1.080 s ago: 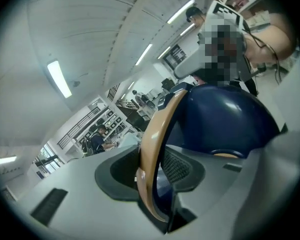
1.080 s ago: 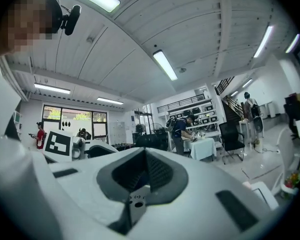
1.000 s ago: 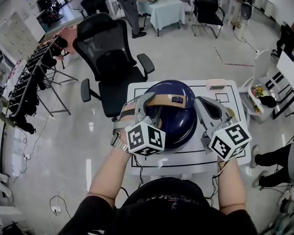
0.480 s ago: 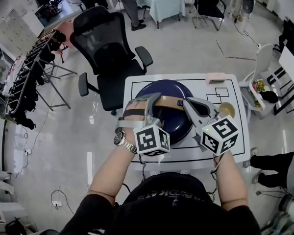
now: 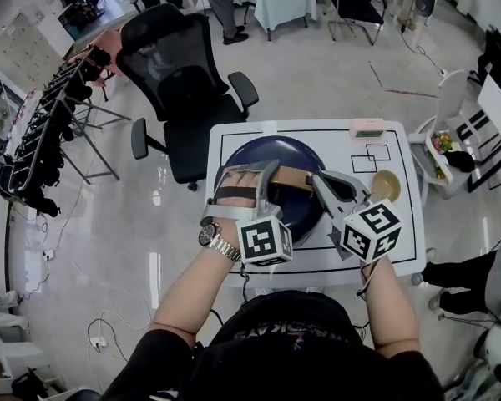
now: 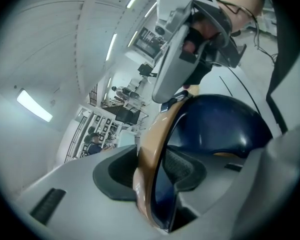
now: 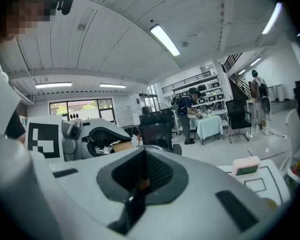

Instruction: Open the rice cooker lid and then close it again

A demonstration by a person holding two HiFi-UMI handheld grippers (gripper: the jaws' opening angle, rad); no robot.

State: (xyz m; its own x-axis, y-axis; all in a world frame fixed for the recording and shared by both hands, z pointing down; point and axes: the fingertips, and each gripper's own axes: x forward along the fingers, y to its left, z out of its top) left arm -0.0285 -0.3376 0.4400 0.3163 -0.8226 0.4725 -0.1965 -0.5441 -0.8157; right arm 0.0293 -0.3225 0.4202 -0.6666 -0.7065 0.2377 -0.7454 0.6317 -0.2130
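One dark-blue rice cooker (image 5: 267, 153) centred on white table (image 5: 401, 245), lid down, contents hidden; one tan handle (image 5: 294, 179) across dome, long axis left to right in head view. Left gripper (image 6: 152, 156) clamped on handle near its left end, jaws just eased slightly wider with handle between pads; right gripper (image 7: 143, 159) clenched on nothing, tip by handle's right end, contact unclear. On same table, right of cooker: one small tan bowl (image 5: 386, 185) and, at far edge, one pink device (image 5: 367, 127); one black chair (image 5: 179, 65) beyond table.
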